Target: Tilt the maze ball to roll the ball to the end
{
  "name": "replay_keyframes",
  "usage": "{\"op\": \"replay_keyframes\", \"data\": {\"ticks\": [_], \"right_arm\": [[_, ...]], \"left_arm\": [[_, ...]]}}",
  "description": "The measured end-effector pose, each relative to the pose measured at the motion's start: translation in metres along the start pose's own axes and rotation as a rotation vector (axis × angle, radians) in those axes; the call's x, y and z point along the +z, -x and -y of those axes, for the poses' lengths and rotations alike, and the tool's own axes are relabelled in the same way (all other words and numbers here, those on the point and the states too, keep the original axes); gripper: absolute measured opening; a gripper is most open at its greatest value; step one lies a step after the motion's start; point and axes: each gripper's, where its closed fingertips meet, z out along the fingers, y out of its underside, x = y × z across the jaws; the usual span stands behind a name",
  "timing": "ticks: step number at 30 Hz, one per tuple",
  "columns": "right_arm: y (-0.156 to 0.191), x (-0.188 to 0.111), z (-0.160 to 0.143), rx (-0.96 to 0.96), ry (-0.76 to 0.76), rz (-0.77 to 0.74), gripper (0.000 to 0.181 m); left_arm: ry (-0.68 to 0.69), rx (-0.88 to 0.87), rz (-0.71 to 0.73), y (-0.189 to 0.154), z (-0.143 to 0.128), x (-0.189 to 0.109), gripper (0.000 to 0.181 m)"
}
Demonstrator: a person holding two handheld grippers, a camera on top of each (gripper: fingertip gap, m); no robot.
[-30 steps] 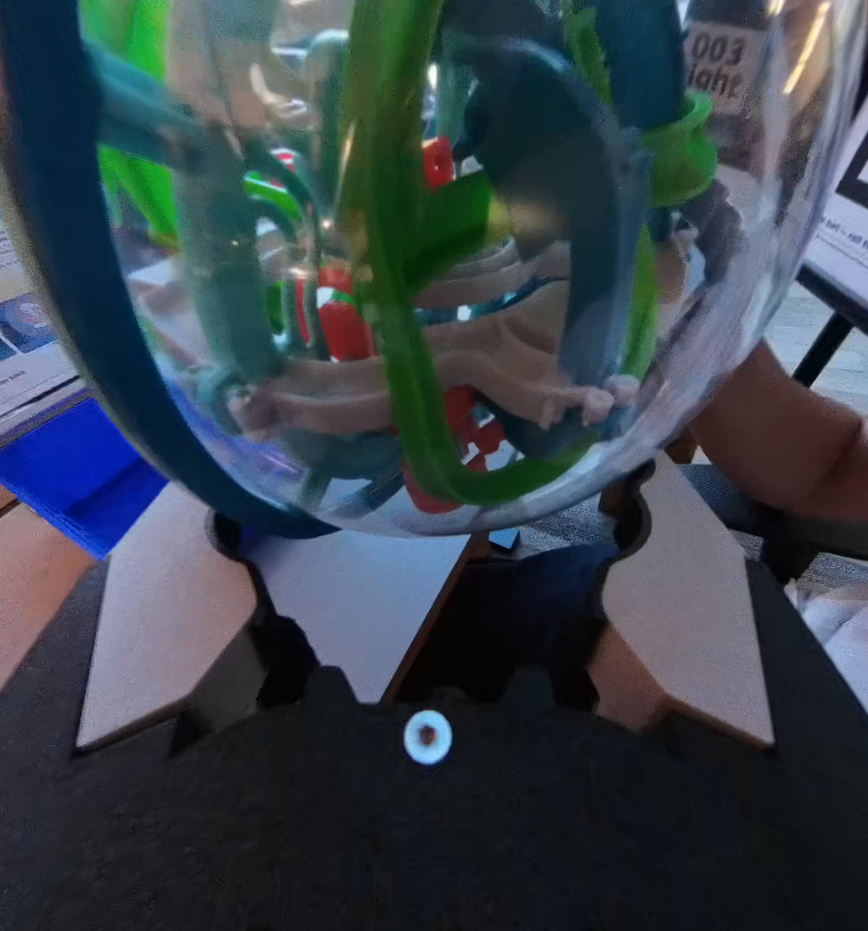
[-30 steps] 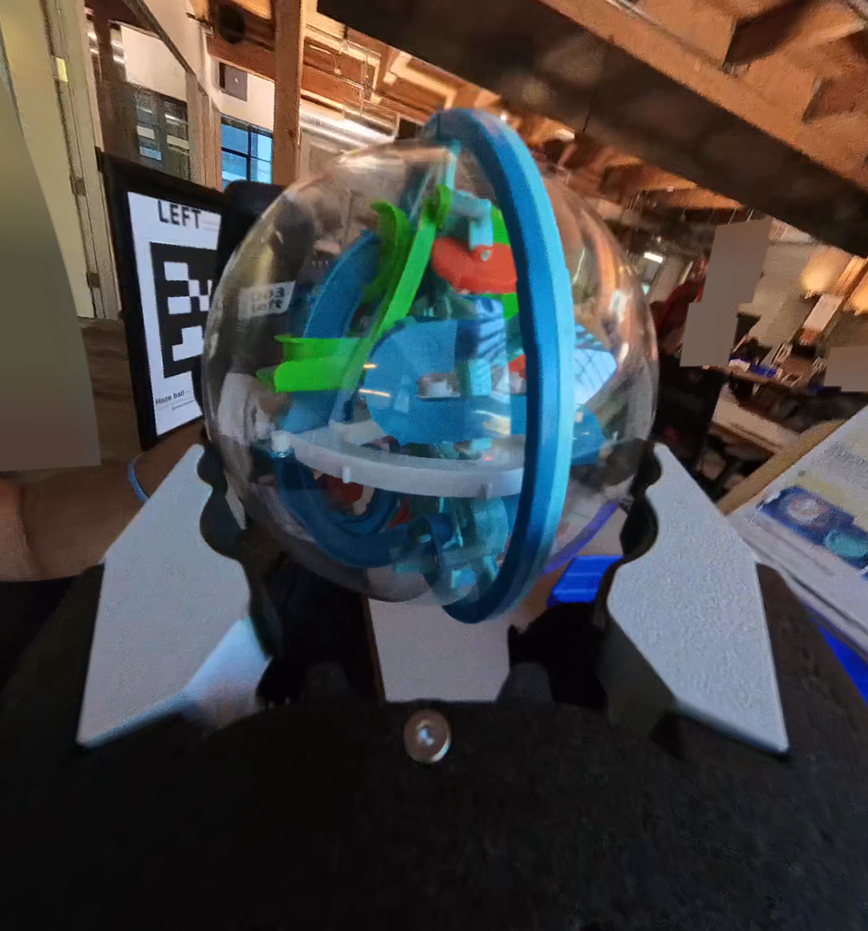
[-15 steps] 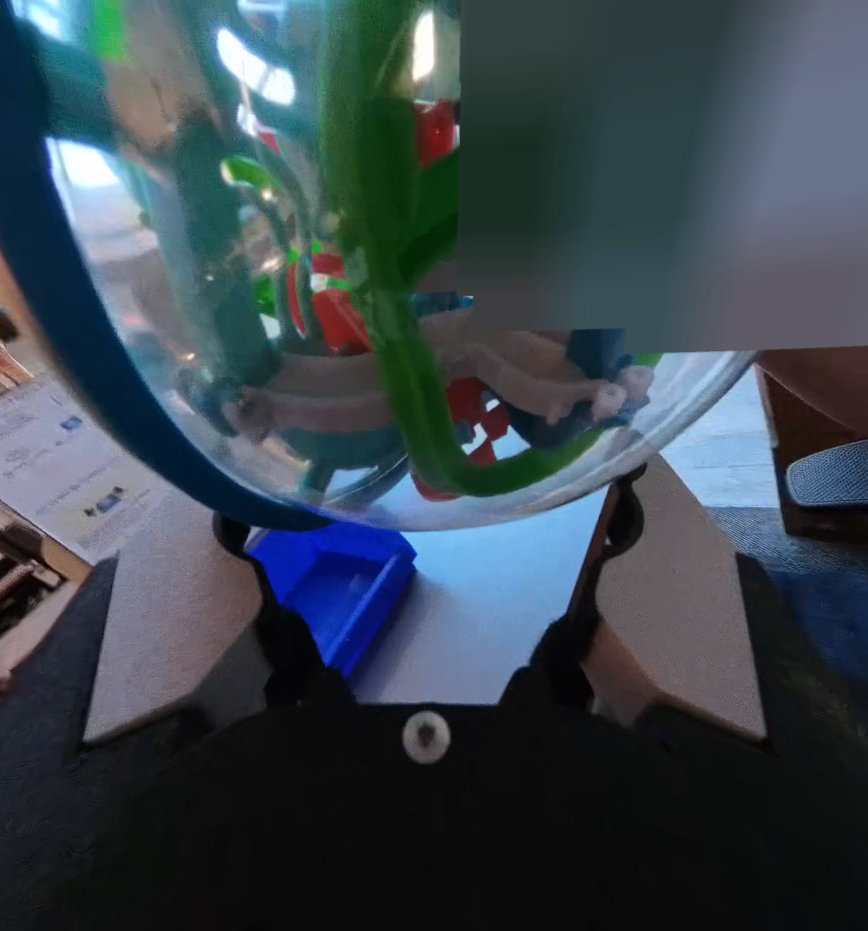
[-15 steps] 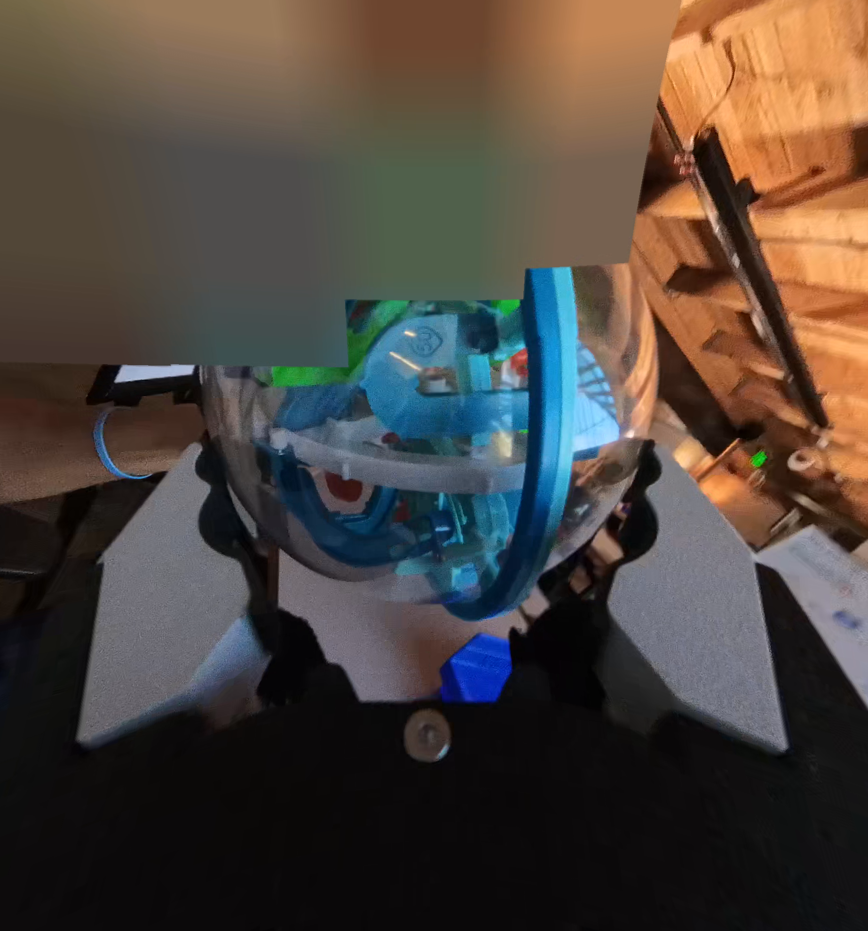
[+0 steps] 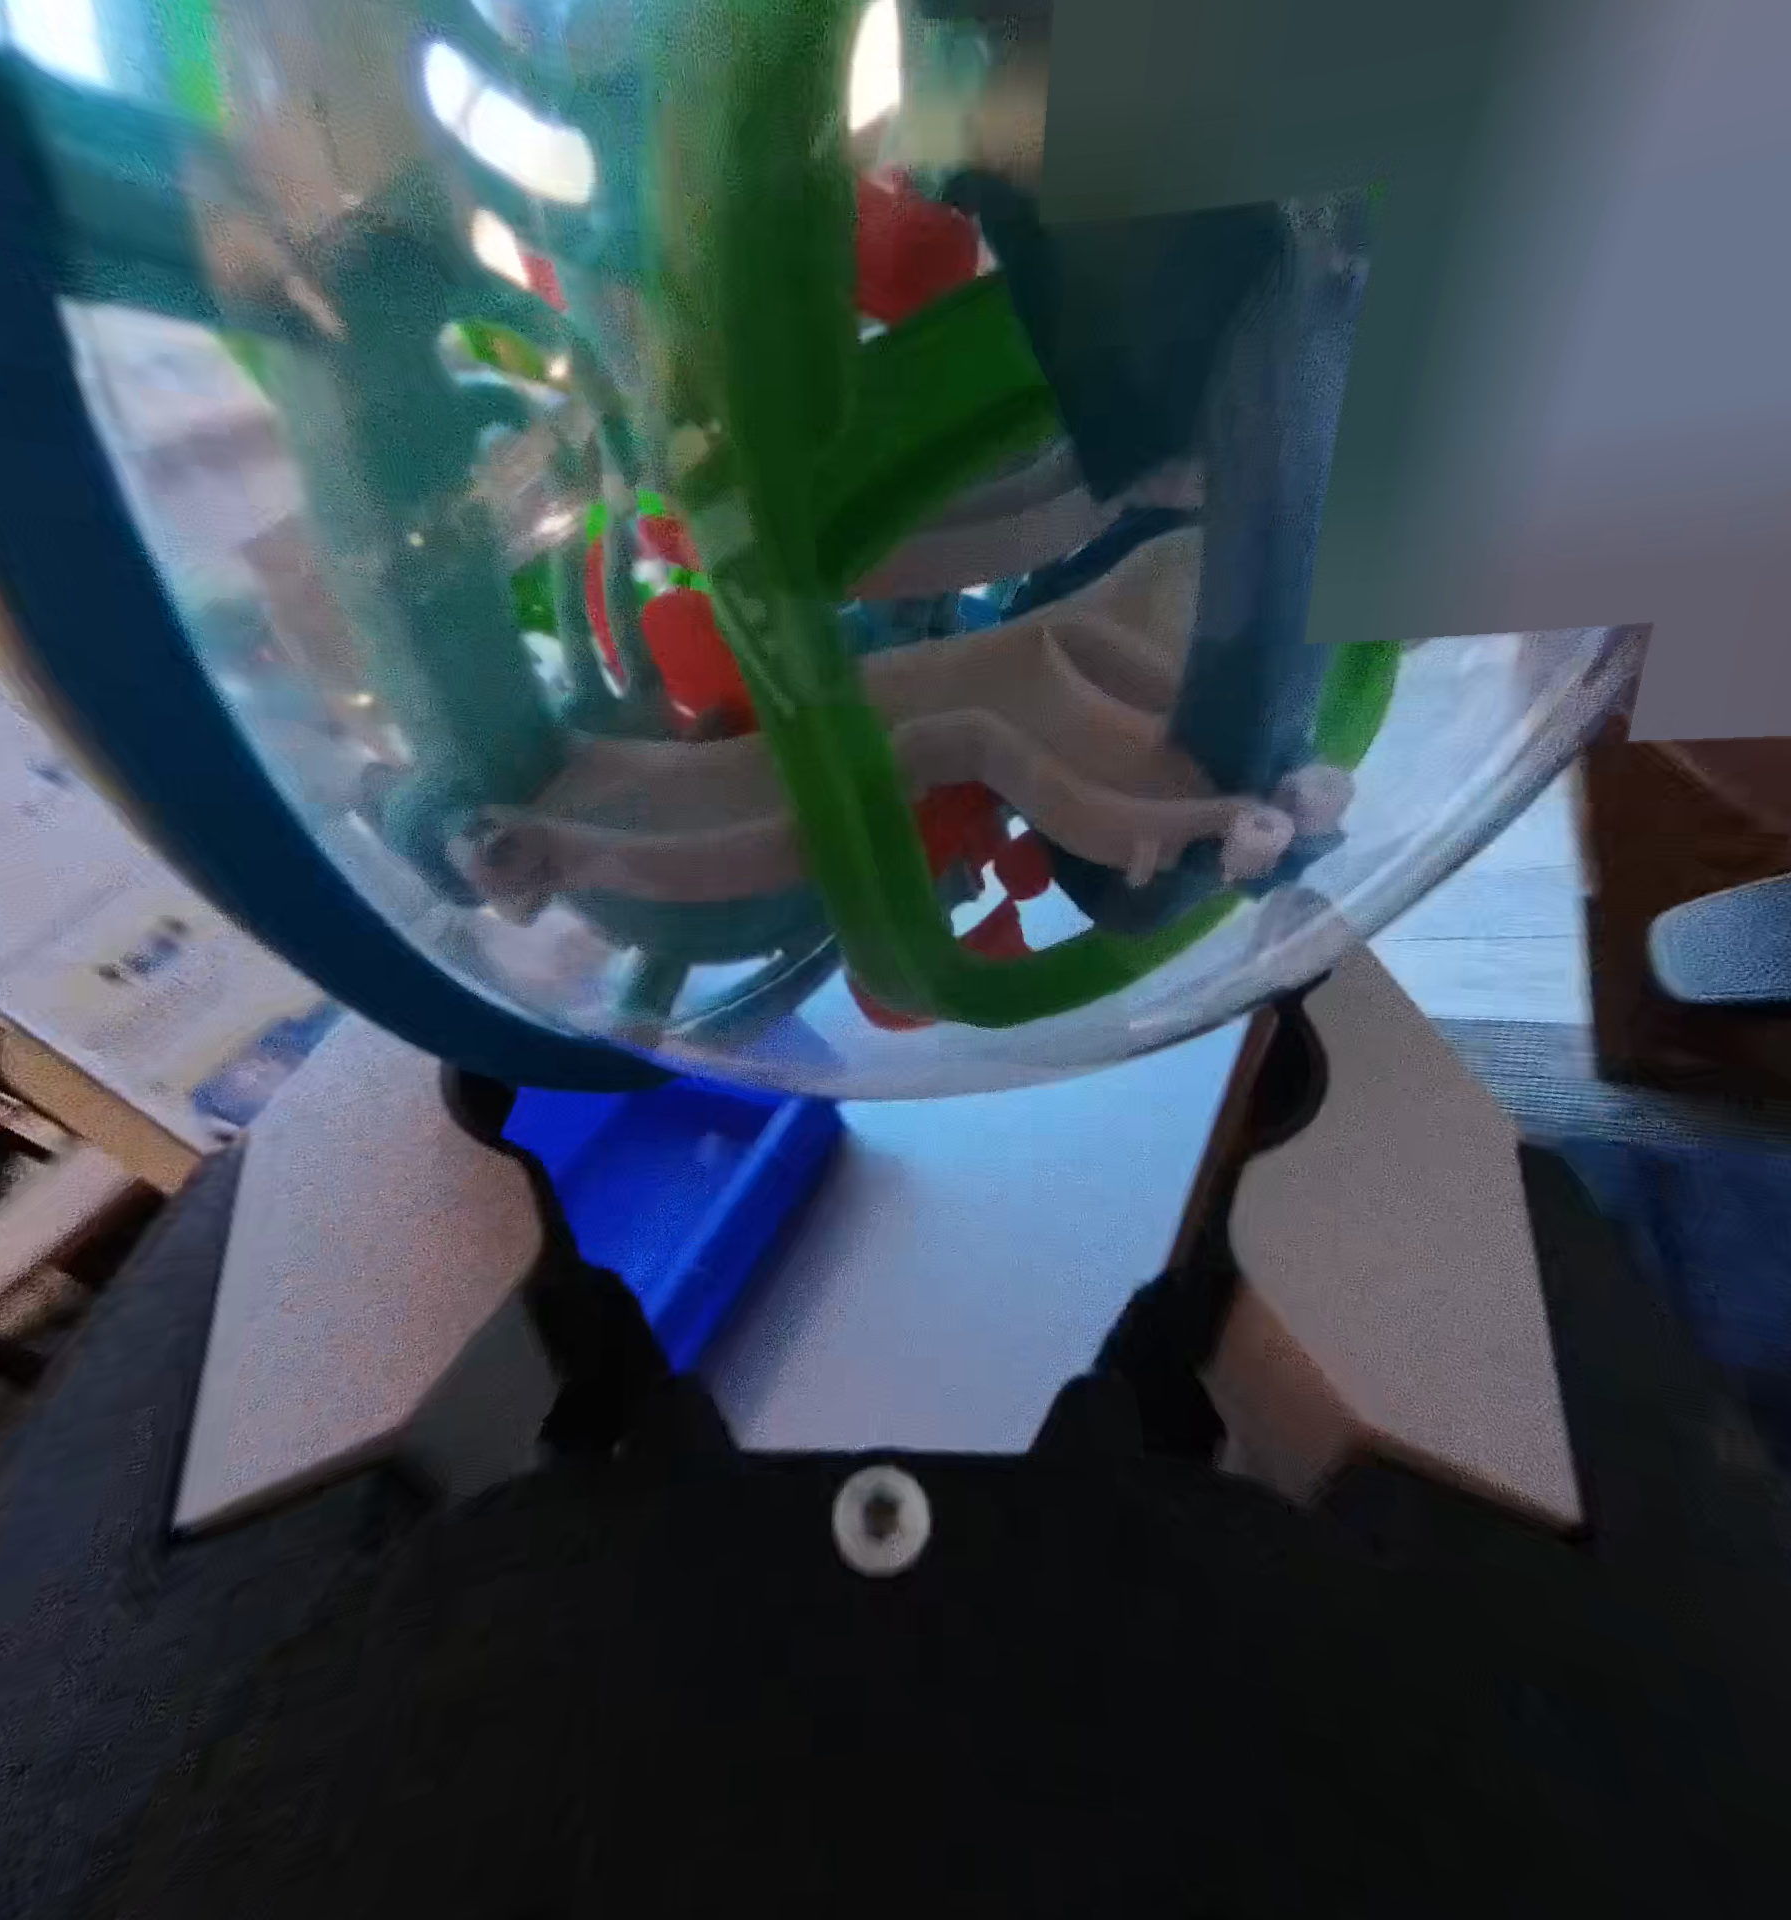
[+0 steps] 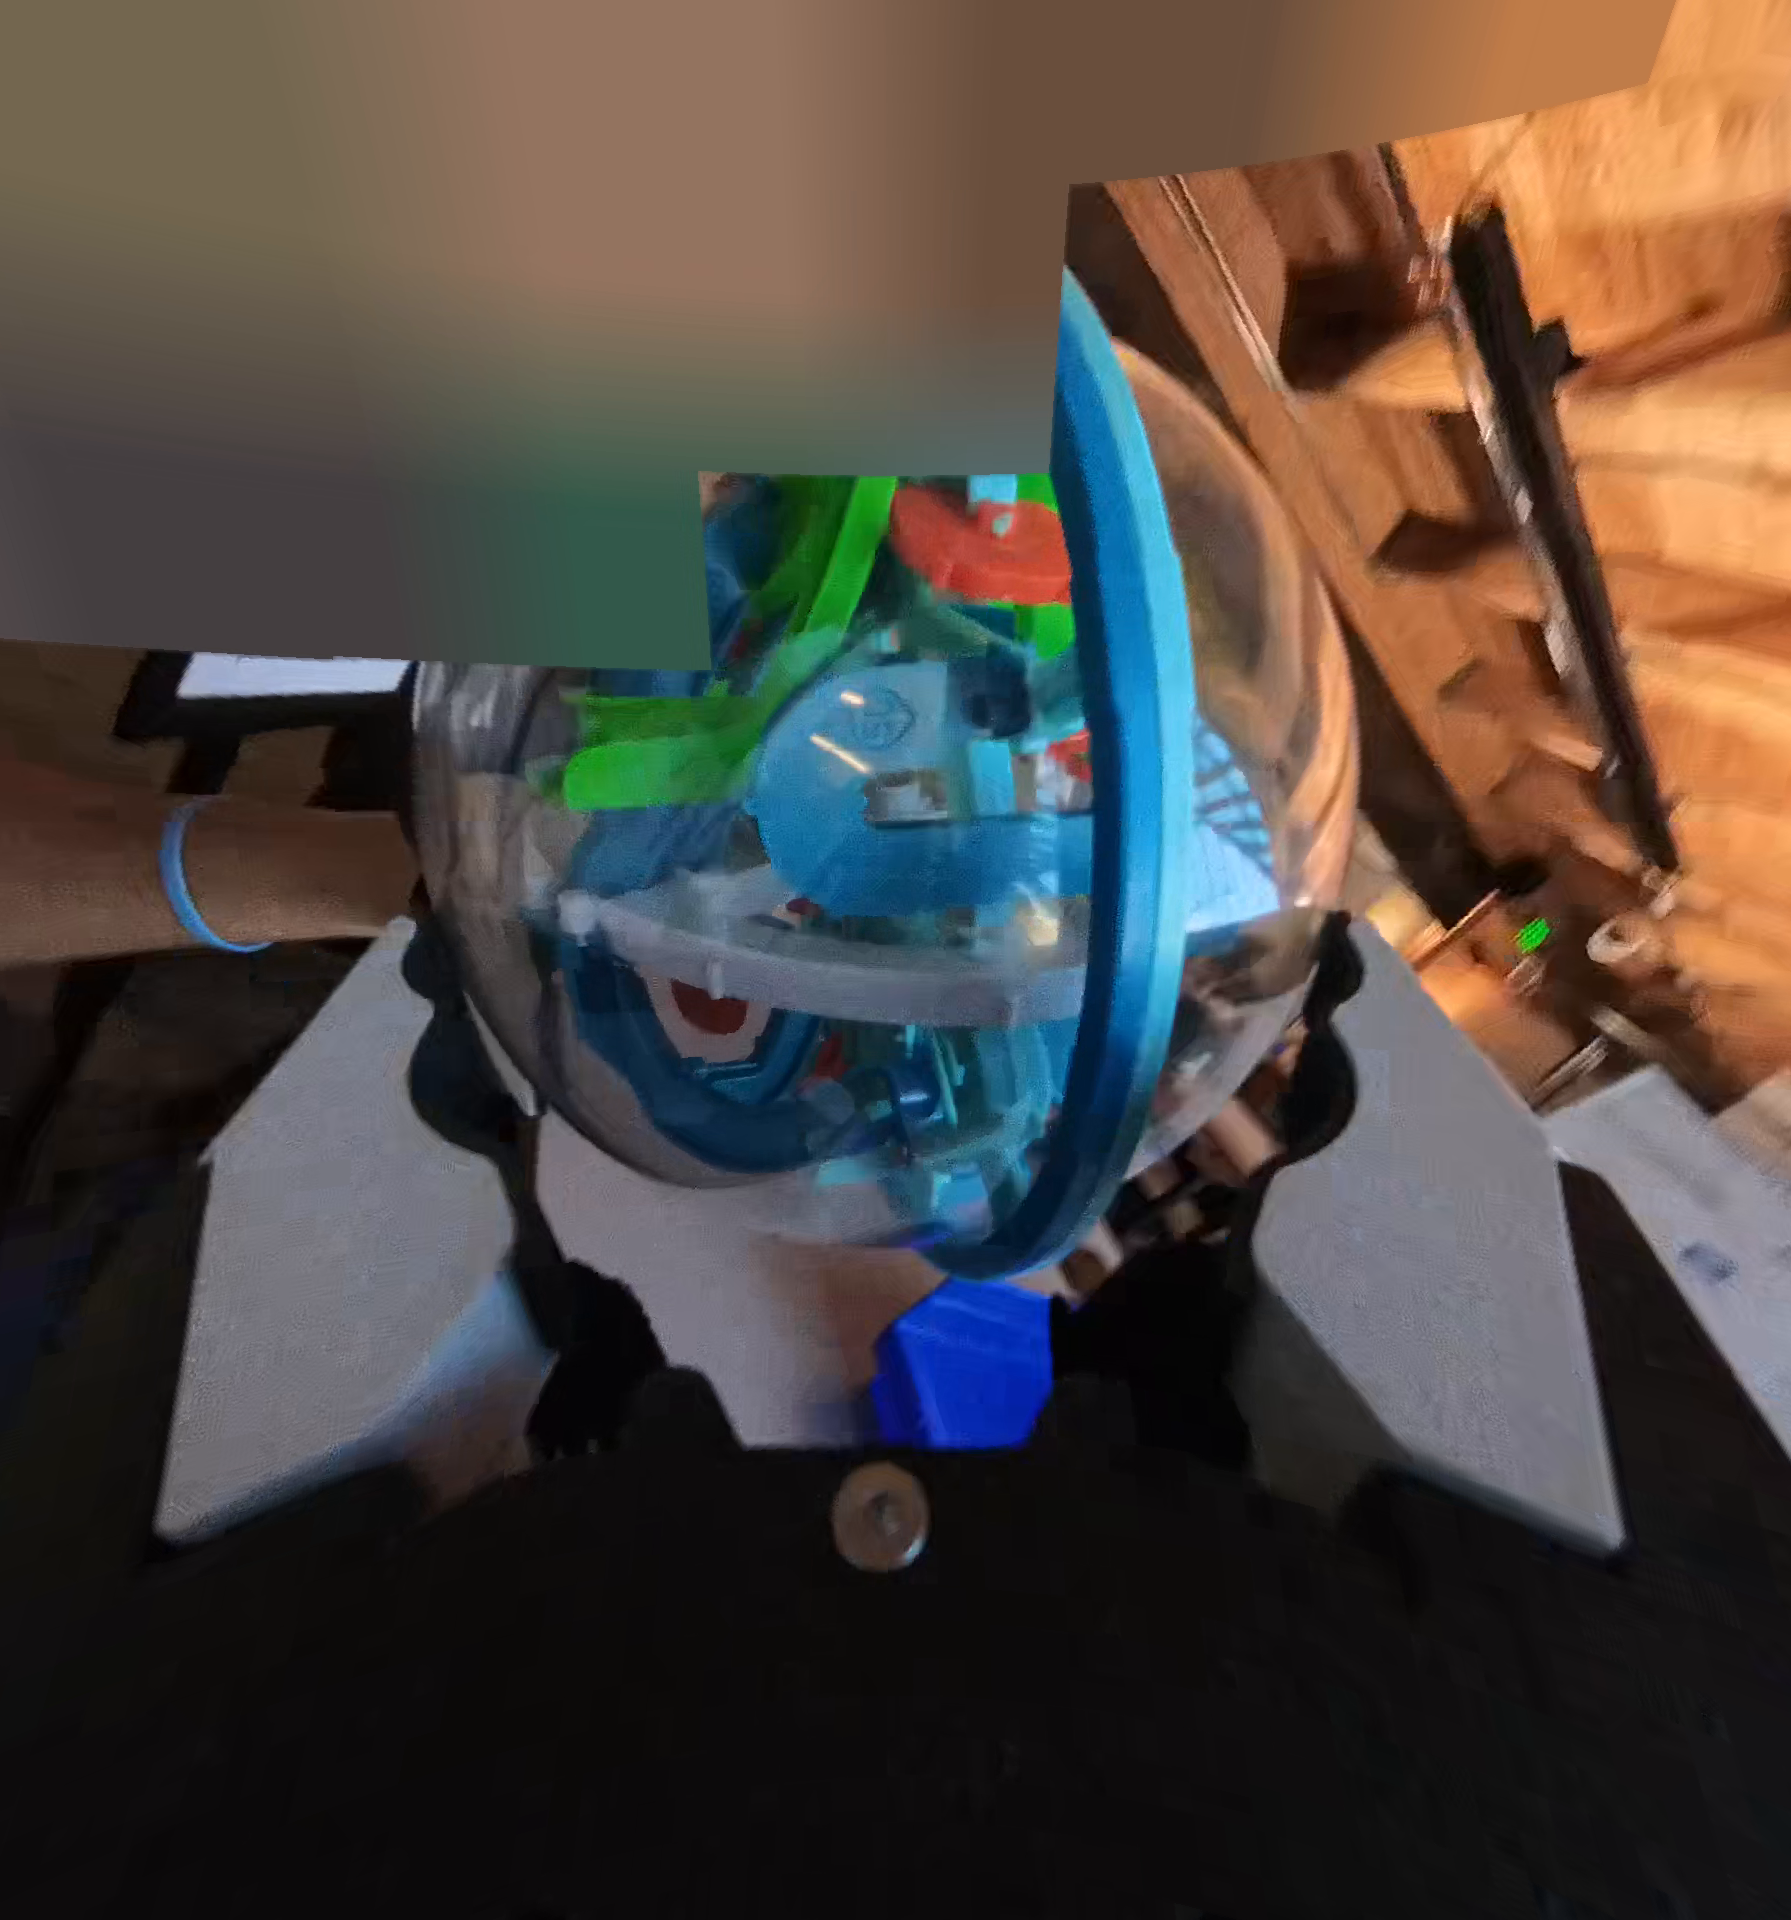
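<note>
The maze ball is a clear sphere with a blue ring around it and green, red, blue and beige tracks inside. It fills the top of the left wrist view and sits at the centre of the right wrist view. My left gripper is shut on its lower part, one fingertip on each side. My right gripper is shut on it from the opposite side. The sphere is held in the air. I cannot make out the small rolling ball inside. Blurred patches hide part of the sphere in both views.
A blue bin stands on a white table below the sphere; it also shows in the right wrist view. Printed sheets lie at left. A forearm with a blue wristband is at left. Wooden beams are at right.
Both grippers have tilted together with the sphere in their hold. The background has swung from the room and signs to the table and the blue bin underneath. The grips are unchanged.
</note>
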Motion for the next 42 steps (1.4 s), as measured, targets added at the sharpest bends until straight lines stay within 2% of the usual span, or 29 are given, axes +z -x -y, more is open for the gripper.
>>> {"op": "replay_keyframes", "data": {"ticks": [2,4,5,7,8,11,12,13,16,19,22,24,27,30,33,36,39,41,42], "right_arm": [[0.020,-0.002,0.023,-0.235,-0.035,-0.007,0.154],[0.018,-0.001,0.020,-0.287,0.032,-0.033,0.154],[0.007,0.002,0.004,-0.222,0.070,-0.036,0.154],[-0.014,0.007,-0.040,0.052,0.108,-0.019,0.153],[-0.015,0.005,-0.042,0.128,0.073,-0.011,0.154],[0.007,-0.007,0.025,-0.054,-0.074,-0.012,0.154],[0.005,-0.009,0.034,-0.035,-0.082,-0.016,0.154],[-0.004,-0.009,0.032,0.036,-0.083,-0.023,0.154],[-0.031,-0.006,-0.017,0.366,0.021,-0.024,0.154],[-0.037,-0.004,-0.072,0.600,0.154,-0.020,0.154],[-0.032,-0.001,-0.134,0.770,0.266,0.007,0.154],[-0.024,0.001,-0.180,0.890,0.322,0.031,0.154],[-0.020,0.005,-0.233,1.093,0.314,0.038,0.154],[-0.016,0.004,-0.255,1.096,0.257,0.071,0.153],[-0.006,-0.004,-0.267,1.084,0.256,0.125,0.153],[0.006,-0.011,-0.286,1.126,0.318,0.171,0.153],[0.014,-0.016,-0.295,1.173,0.316,0.209,0.153],[0.016,-0.019,-0.296,1.185,0.292,0.226,0.153],[0.015,-0.021,-0.297,1.191,0.286,0.221,0.153]], "left_arm": [[-0.086,0.194,0.088,-0.001,0.017,-0.015,0.143],[-0.033,0.216,0.107,0.005,0.013,-0.013,0.144],[0.052,0.145,0.084,0.012,-0.003,-0.003,0.144],[0.243,-0.082,-0.014,0.013,-0.043,0.016,0.145],[0.204,-0.112,-0.033,0.008,-0.039,0.016,0.145],[-0.017,0.009,-0.020,-0.009,0.013,-0.003,0.141],[-0.022,-0.006,-0.037,-0.011,0.021,-0.004,0.138],[0.014,-0.069,-0.064,-0.010,0.021,0.000,0.139],[0.154,-0.315,-0.143,-0.007,-0.009,0.019,0.140],[0.249,-0.527,-0.224,-0.013,-0.049,0.035,0.139],[0.304,-0.644,-0.267,-0.015,-0.097,0.046,0.139],[0.370,-0.734,-0.355,-0.028,-0.133,0.051,0.152],[0.444,-0.761,-0.412,-0.045,-0.183,0.054,0.150],[0.507,-0.749,-0.439,-0.055,-0.216,0.053,0.119],[0.461,-0.821,-0.432,-0.048,-0.228,0.054,0.089],[0.419,-0.895,-0.458,-0.043,-0.233,0.050,0.081],[0.422,-0.895,-0.450,-0.041,-0.235,0.047,0.078],[0.401,-0.894,-0.454,-0.039,-0.233,0.044,0.070],[0.403,-0.896,-0.449,-0.038,-0.234,0.043,0.060]]}}
